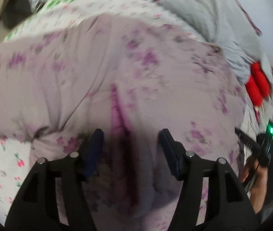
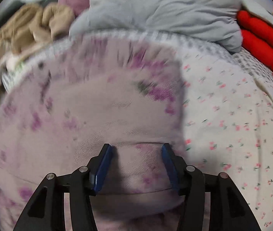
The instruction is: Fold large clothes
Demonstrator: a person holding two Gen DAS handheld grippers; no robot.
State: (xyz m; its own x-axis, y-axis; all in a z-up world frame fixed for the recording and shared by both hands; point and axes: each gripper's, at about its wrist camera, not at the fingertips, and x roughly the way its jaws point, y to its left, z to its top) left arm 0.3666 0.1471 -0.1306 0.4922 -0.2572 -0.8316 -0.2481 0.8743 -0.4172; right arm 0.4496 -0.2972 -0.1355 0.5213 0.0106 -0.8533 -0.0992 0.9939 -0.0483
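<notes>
The lilac floral garment point(image 1: 128, 73) lies spread across the centre of both frames, on a cherry-print sheet point(image 2: 232, 119) that shows at the right of the right wrist view and the lower left of the left wrist view.

Tool state:
1. Left gripper point(image 1: 131, 134): jaws wide apart, with cloth between and under them but nothing clamped. A raised fold with a magenta seam runs up from the gap toward frame centre.
2. Right gripper point(image 2: 136, 148): jaws wide apart over a flat area of the garment near its right-hand edge; nothing held.

Progress, as a judgement: the garment appears partly folded. In the right wrist view its right edge is straight and a layered hem line crosses just ahead of the fingers, which suggests at least 1 fold is in place. The left wrist view shows creases and a bunched ridge, so smoothing and further folds likely remain. Motion blur prevents a count of layers.

Background: a grey garment point(image 2: 165, 13) at upper centre, a red item point(image 2: 261, 38) at upper right, tan cloth point(image 2: 30, 27) at upper left.
</notes>
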